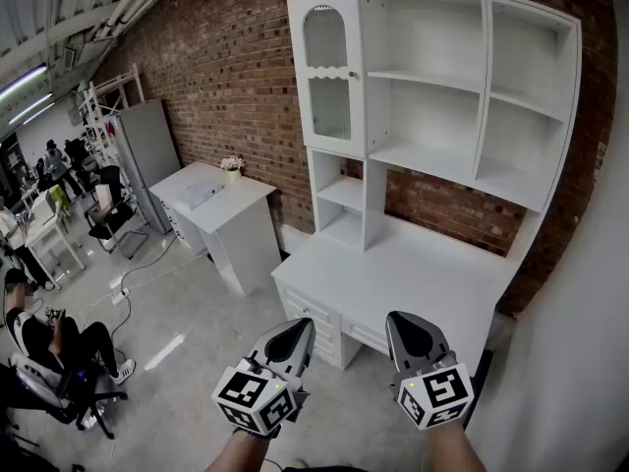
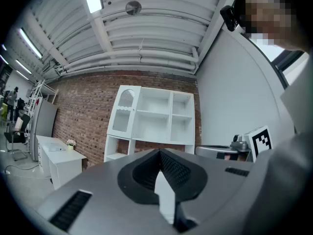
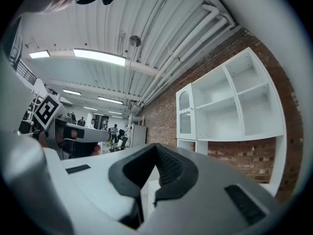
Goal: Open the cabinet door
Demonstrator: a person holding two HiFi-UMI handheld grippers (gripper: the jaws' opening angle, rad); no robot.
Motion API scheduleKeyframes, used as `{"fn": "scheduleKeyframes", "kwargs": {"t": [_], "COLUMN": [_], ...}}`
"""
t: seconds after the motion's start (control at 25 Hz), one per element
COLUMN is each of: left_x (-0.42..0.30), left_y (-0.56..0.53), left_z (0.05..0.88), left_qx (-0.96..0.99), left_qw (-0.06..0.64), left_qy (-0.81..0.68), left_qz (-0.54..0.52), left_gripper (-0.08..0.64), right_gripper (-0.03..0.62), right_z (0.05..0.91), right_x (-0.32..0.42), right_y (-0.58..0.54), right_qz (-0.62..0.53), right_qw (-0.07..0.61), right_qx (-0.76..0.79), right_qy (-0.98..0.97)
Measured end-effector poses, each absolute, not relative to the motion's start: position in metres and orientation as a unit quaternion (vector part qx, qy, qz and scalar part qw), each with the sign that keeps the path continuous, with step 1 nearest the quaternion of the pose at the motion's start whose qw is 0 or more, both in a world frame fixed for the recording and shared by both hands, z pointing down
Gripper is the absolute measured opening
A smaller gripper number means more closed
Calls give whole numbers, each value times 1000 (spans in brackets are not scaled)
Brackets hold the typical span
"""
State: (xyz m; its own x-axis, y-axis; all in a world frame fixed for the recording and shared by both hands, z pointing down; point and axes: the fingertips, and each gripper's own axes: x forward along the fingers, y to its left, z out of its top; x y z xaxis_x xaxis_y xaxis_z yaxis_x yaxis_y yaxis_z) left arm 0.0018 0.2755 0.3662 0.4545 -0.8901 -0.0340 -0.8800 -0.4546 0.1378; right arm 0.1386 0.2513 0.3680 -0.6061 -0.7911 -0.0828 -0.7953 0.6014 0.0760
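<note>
Nearest, at the lower edge of the head view: the grey left gripper (image 1: 295, 330) and the grey right gripper (image 1: 405, 324) are held level, side by side. Each has its jaws pressed together with nothing between them.
Open room: bare grey floor (image 1: 197, 332) is seen between the grippers and the front edge of the white desk (image 1: 413, 273). Space is left free on the left, while a plain white wall (image 1: 580, 362) crowds the right.
Desk: its top is bare, and drawers are set below its front edge.
Task's thing: the white arched cabinet door with ribbed glass (image 1: 327, 72) is closed. It sits at the upper left corner of the white shelf unit (image 1: 442, 77) standing along the desk's back edge, well apart from both grippers.
Handle: a small knob seems to be fixed at the door's right edge.
Risk: the knob could be missed or slipped off if the jaws are not spread first. The glass could be struck during a high reach across the desk. An outward swing could be blocked by the gripper itself.
Farthest: a red brick wall (image 1: 226, 87) is seen behind the unit.
</note>
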Motion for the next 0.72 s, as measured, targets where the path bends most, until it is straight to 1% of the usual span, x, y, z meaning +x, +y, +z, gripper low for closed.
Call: {"fn": "scheduleKeyframes", "kwargs": {"t": [0.4,0.6,0.72], "left_x": [14,8,4], "left_y": [273,261,248], "left_z": [369,364,365], "left_qx": [851,851,852], "left_qw": [49,42,44], "left_qy": [-520,-520,-519], "left_qz": [-47,-53,-56], "left_gripper": [3,4,4], "right_gripper": [3,3,3], "right_z": [369,364,367], "right_x": [148,147,146], "right_y": [248,240,229], "right_qz": [50,41,39], "right_qw": [27,46,42], "right_qx": [-440,-433,-439], "right_qy": [896,899,897]}}
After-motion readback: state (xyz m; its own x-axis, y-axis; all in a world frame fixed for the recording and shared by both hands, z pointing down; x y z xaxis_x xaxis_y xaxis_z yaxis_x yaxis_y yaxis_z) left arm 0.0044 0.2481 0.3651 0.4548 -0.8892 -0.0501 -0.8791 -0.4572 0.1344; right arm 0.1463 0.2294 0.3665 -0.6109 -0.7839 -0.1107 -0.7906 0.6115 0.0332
